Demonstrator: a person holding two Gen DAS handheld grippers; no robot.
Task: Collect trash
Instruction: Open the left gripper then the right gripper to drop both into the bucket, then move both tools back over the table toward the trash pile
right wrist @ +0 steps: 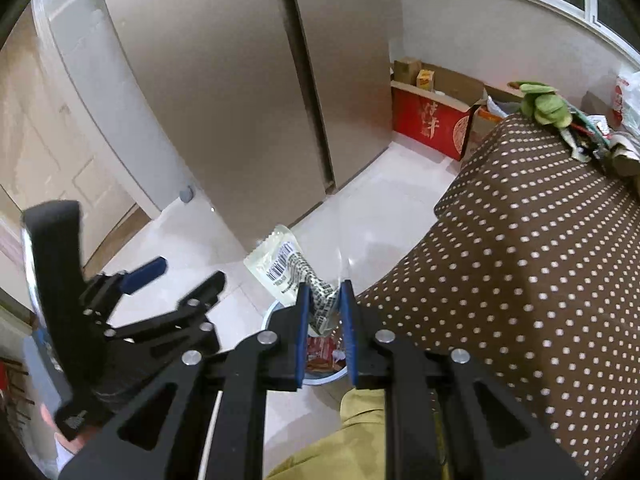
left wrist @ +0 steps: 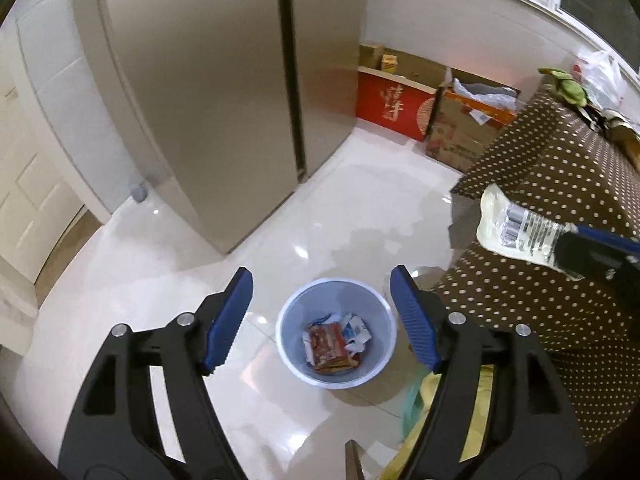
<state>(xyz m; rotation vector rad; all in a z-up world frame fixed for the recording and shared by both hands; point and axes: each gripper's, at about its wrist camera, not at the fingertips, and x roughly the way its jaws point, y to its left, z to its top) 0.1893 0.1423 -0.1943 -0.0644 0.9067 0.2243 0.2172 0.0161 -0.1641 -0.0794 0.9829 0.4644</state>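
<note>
The pale blue bin (left wrist: 336, 332) holds red and white wrappers (left wrist: 334, 346). The left gripper (left wrist: 322, 316) gapes empty above; the right gripper (right wrist: 325, 320) pinches a barcoded wrapper (right wrist: 286, 270), slanting up-left.

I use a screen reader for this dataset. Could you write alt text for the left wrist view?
The open, empty left gripper hovers above a pale blue trash bin on a white tiled floor, wrappers inside. At right, the right gripper holds a clear barcoded wrapper beside a brown polka-dot tablecloth.
</note>
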